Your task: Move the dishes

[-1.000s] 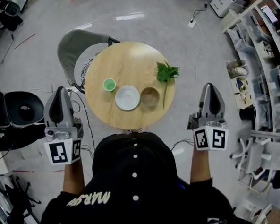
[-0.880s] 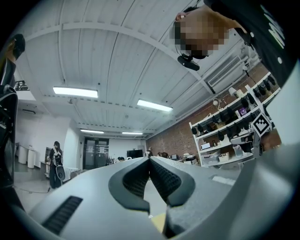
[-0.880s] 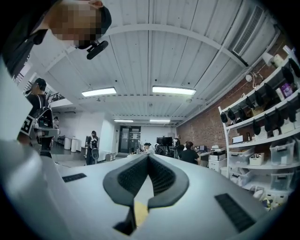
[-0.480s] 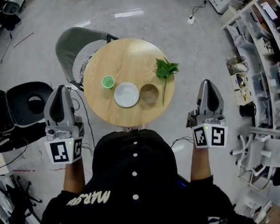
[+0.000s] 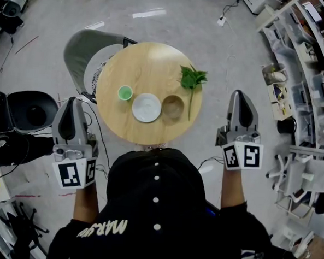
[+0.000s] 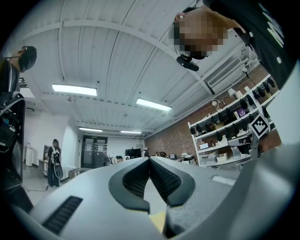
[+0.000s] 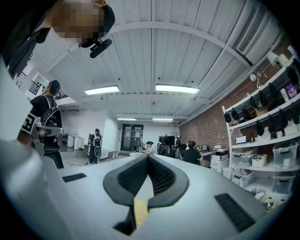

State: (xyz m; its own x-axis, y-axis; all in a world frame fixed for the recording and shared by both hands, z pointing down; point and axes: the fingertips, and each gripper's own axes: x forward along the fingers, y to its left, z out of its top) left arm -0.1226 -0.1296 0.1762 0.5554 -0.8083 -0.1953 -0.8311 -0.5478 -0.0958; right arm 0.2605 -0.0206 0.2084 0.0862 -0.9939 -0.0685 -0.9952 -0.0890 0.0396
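Left tool (image 5: pixel 72 103): pressed together with nothing between its jaws. You hold it at the lower left of the frame, off the surface's rim, pointing out across the room rather than down.
Right tool (image 5: pixel 240 95): also pressed together and empty. You hold it at the right of the frame, clear of the rim, pointing about level.
Surface (image 5: pixel 150 57): a round wooden top in the upper centre, ahead of you and between the two tools.
Dishes: a small green cup (image 5: pixel 125 93), a white plate (image 5: pixel 147 108) and a brown bowl (image 5: pixel 173 106) stand in a row, left to right, on the half nearest you. The plate and bowl are just beside each other.
Sprig: a leafy green sprig (image 5: pixel 193 79) lies right of the bowl, near the rim.
Step in hand: neither tool is at a dish. The row fits dishes waiting to be moved as well as dishes already set down.
Next move: not settled here. Any reach would call for spreading the jaws and tipping the tool down to a rim.
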